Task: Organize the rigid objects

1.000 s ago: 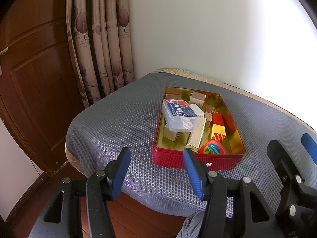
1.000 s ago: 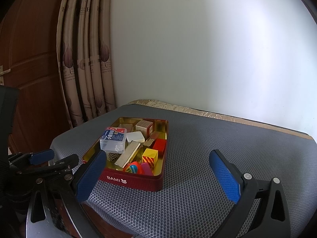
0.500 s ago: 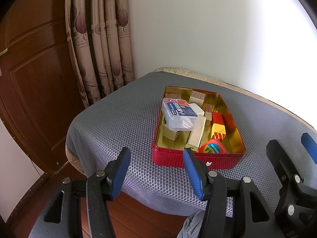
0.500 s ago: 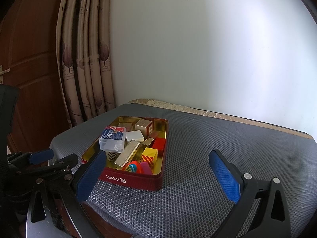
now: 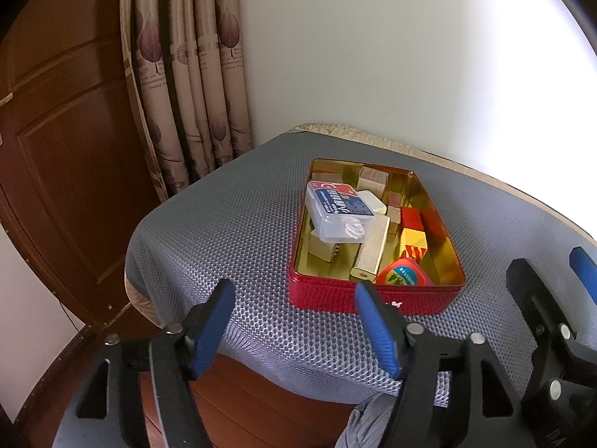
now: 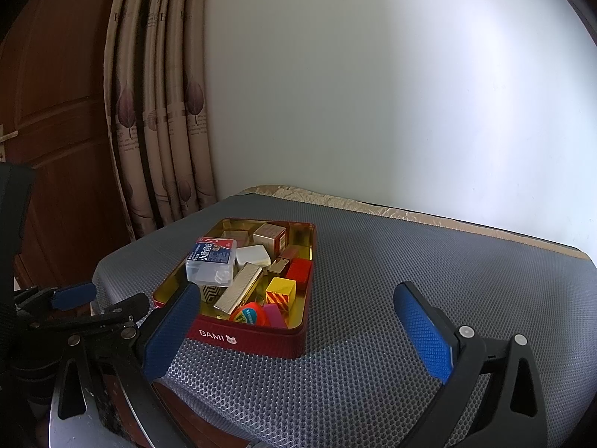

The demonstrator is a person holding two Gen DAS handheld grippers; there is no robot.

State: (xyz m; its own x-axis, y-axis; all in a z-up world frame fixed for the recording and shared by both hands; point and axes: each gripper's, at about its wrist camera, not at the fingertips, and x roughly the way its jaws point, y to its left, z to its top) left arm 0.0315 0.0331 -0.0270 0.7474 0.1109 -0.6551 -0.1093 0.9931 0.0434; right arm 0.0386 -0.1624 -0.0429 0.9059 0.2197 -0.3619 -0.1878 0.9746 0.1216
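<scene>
A red tin (image 5: 367,296) with a gold inside sits on the grey mesh mat; it also shows in the right wrist view (image 6: 257,339). It holds several small things: a clear plastic box with a blue label (image 5: 337,211) (image 6: 211,263), a gold bar (image 5: 371,252) (image 6: 238,289), a yellow block (image 5: 412,242) (image 6: 280,291), a red block (image 5: 410,218) (image 6: 298,270) and a round red-green item (image 5: 403,276). My left gripper (image 5: 294,319) is open and empty, short of the tin's near wall. My right gripper (image 6: 296,323) is open and empty, in front of the tin.
The grey mat (image 6: 429,272) covers a table (image 5: 373,132) with a beige edge against a white wall. A patterned curtain (image 5: 186,74) and a dark wooden door (image 5: 63,149) stand to the left. The table's near edge drops to a wooden floor (image 5: 253,403).
Both views have shifted slightly toward the tin. Both grippers stay open and empty.
</scene>
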